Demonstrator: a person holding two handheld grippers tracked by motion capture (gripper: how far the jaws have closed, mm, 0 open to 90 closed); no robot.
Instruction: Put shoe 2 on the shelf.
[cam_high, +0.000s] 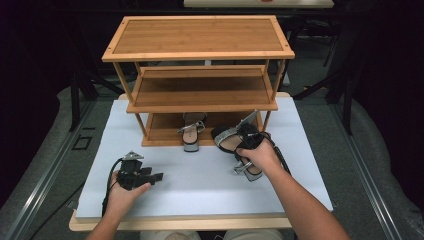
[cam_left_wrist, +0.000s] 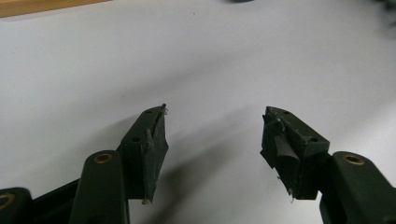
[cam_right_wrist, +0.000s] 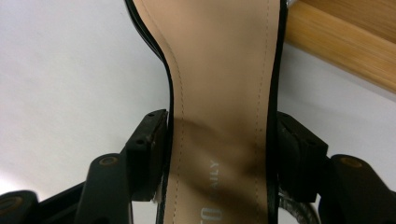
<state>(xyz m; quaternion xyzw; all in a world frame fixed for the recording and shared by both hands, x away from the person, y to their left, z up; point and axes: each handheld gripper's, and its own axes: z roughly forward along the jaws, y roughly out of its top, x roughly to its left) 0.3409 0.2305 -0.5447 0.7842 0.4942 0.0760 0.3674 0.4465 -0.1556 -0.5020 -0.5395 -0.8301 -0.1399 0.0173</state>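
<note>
Both jaws of the right gripper (cam_right_wrist: 219, 154) are clamping a sandal (cam_right_wrist: 219, 84) at its waist, just before the rack (cam_high: 200, 90), while the left gripper (cam_left_wrist: 212, 135) is resting wide open, holding nothing, on the table (cam_high: 200, 175).

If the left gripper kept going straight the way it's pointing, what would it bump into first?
Probably nothing soon: the left gripper is open over the bare white table. Farther on, perhaps the sandal held by the right gripper, though depth is unclear.
</note>
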